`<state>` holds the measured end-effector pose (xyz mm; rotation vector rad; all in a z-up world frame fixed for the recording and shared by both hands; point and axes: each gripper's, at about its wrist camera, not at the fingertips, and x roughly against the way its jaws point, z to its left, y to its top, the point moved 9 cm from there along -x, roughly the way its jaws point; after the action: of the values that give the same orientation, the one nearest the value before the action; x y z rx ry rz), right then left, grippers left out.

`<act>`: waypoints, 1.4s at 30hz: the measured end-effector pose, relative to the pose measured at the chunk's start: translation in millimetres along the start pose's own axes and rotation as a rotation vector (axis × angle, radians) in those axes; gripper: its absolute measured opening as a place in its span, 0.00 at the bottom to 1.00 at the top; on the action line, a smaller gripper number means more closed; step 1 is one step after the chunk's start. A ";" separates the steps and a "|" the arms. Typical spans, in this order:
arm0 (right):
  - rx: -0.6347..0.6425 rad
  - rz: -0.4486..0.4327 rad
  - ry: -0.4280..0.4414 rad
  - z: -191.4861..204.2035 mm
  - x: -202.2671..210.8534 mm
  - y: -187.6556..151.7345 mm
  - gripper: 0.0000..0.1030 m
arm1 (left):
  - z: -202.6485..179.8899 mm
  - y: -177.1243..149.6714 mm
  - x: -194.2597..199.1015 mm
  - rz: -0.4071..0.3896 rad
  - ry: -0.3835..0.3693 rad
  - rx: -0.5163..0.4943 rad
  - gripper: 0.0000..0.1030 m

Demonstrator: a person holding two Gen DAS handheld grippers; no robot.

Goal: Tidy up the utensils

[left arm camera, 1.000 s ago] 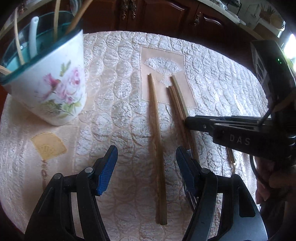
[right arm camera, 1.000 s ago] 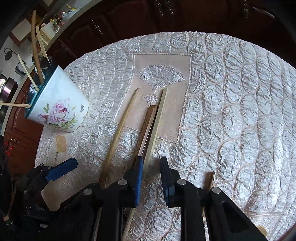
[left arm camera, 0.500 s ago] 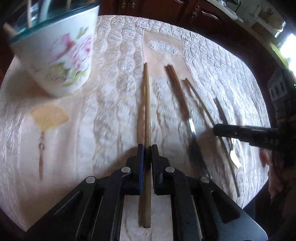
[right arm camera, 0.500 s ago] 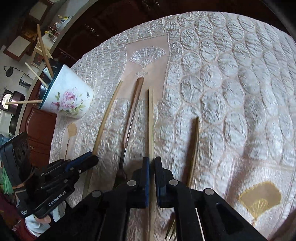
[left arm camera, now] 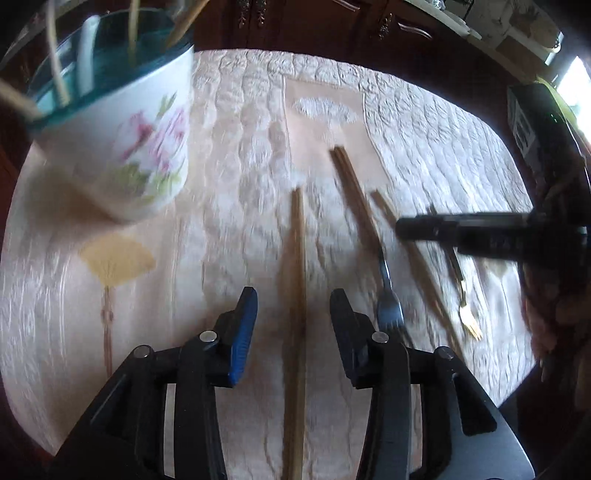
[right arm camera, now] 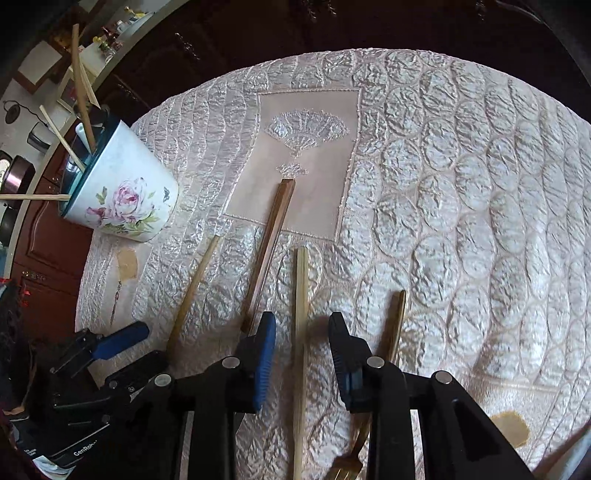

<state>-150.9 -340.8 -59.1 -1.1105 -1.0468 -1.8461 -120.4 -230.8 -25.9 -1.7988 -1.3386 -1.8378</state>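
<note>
Several utensils lie side by side on a quilted cream tablecloth (right arm camera: 461, 192). My left gripper (left arm camera: 293, 325) is open around a brown chopstick (left arm camera: 297, 280), which lies flat between its jaws. My right gripper (right arm camera: 302, 350) is open around a pale chopstick (right arm camera: 301, 295), also flat on the cloth. A wood-handled steel fork (left arm camera: 384, 291) lies between them and shows in the right wrist view (right arm camera: 271, 240). A small gold fork (right arm camera: 393, 325) lies furthest right. A floral cup (right arm camera: 122, 192) with a teal rim holds several sticks at the far left.
Dark wooden cabinets (right arm camera: 258, 33) stand beyond the table's far edge. A tan fan motif (left arm camera: 114, 258) is stitched into the cloth near the cup. The left gripper (right arm camera: 110, 350) shows in the right wrist view; the right gripper's finger (left arm camera: 461, 229) shows in the left wrist view.
Both grippers were shut on their chopsticks half a second ago and have now opened. Both chopsticks lie on the cloth. The left view has shifted and blurred.
</note>
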 end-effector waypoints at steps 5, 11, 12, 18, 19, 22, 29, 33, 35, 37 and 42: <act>0.032 0.008 -0.022 2.3 -17.2 18.9 0.16 | 2.0 32.5 -30.9 0.018 0.058 -0.016 0.41; 0.047 -0.022 -0.002 10.0 -23.3 37.2 0.06 | -0.2 45.4 -43.4 0.033 0.035 -0.053 0.05; 0.043 -0.034 0.009 10.2 -16.5 38.6 0.06 | 0.4 45.8 -38.5 0.039 -0.010 -0.032 0.04; 0.059 -0.143 0.076 21.8 40.5 46.1 0.05 | 7.6 52.5 22.3 -0.065 -0.060 -0.030 0.04; 0.067 -0.157 0.081 24.5 49.9 45.6 0.05 | 7.8 52.6 33.1 -0.083 -0.060 -0.033 0.04; 0.092 -0.217 0.095 35.3 81.7 44.5 0.05 | 8.8 52.4 65.6 -0.137 -0.049 -0.044 0.04; 0.166 -0.308 0.102 64.7 137.3 33.1 0.05 | 12.5 53.1 127.1 -0.250 -0.029 -0.055 0.04; 0.200 -0.336 0.105 71.5 160.5 28.3 0.05 | 18.0 51.4 148.3 -0.287 -0.018 -0.047 0.04; 0.212 -0.352 0.106 74.1 172.4 27.9 0.05 | 19.0 53.1 158.6 -0.310 -0.017 -0.041 0.04; 0.221 -0.365 0.110 81.0 178.7 30.0 0.05 | 21.0 53.8 169.7 -0.330 -0.020 -0.033 0.04; 0.251 -0.413 0.126 103.7 202.5 39.2 0.05 | 29.2 64.5 203.9 -0.384 -0.042 -0.009 0.04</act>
<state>-156.3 -298.1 167.7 -0.6553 -1.4677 -1.9949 -98.0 -161.0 177.1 -1.6814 -1.7971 -1.9961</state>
